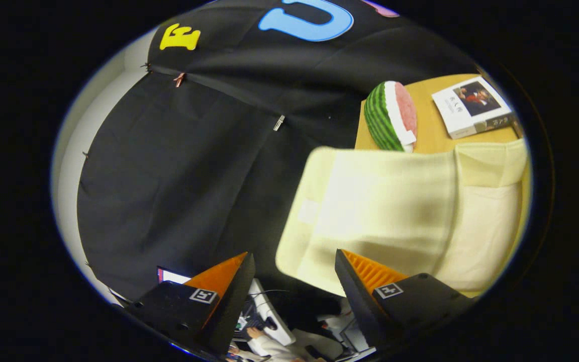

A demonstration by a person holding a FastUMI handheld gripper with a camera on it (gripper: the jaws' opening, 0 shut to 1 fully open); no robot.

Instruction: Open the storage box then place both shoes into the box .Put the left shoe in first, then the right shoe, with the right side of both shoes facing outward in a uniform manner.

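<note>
The cream fabric storage box (488,226) stands on a wooden table (432,133); the whole scene looks turned on its side. Its wide cream lid flap (375,211) swings out from the box body, blurred, just ahead of my right finger. My gripper (293,254) is open with nothing between its fingers. The right fingertip (350,266) overlaps the flap's near edge; I cannot tell if it touches.
A toy watermelon slice (391,116) and a white book (473,106) lie on the table beyond the box. The black cloth wall (179,176) hangs ahead of the left finger. A person's sleeve (269,344) and a keyboard (269,311) show between the fingers.
</note>
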